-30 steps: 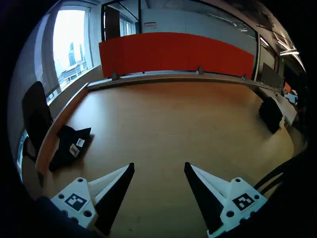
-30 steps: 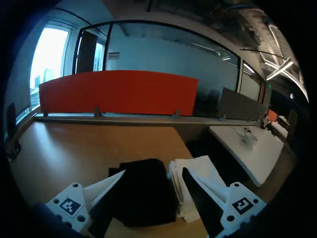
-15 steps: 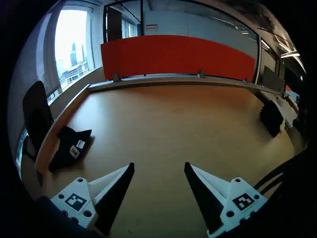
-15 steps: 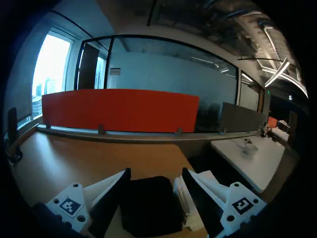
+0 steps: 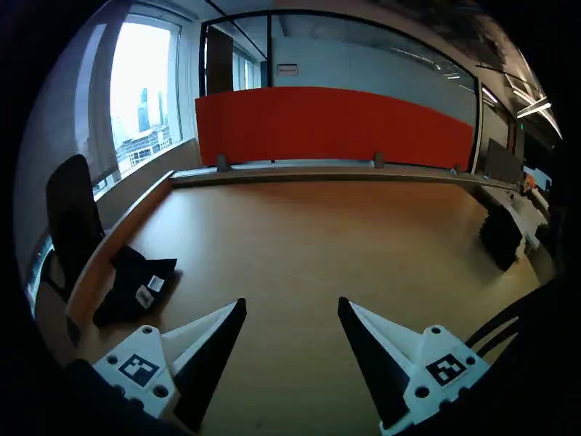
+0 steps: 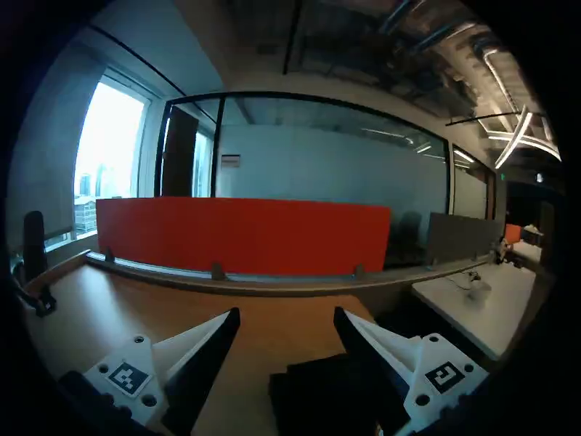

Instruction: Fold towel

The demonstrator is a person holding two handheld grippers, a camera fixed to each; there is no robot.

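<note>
In the left gripper view my left gripper (image 5: pixel 290 327) is open over the bare wooden table (image 5: pixel 327 232), nothing between its fingers. A crumpled dark towel (image 5: pixel 134 291) with white tags lies at the table's left edge, left of the fingers. A dark folded stack (image 5: pixel 501 236) sits at the far right edge. In the right gripper view my right gripper (image 6: pixel 287 338) is open and raised, holding nothing. A folded black towel (image 6: pixel 327 389) lies on the table below and between its fingers, partly hidden by the right finger.
A red divider screen (image 5: pixel 334 127) runs along the table's far edge. A black chair (image 5: pixel 69 211) stands by the windows at left. A white desk (image 6: pixel 479 301) stands to the right beyond a gap.
The right gripper has tilted upward, so the folded black towel and the white stack slid down its view; the white stack is gone from sight. The left gripper tilted up slightly.
</note>
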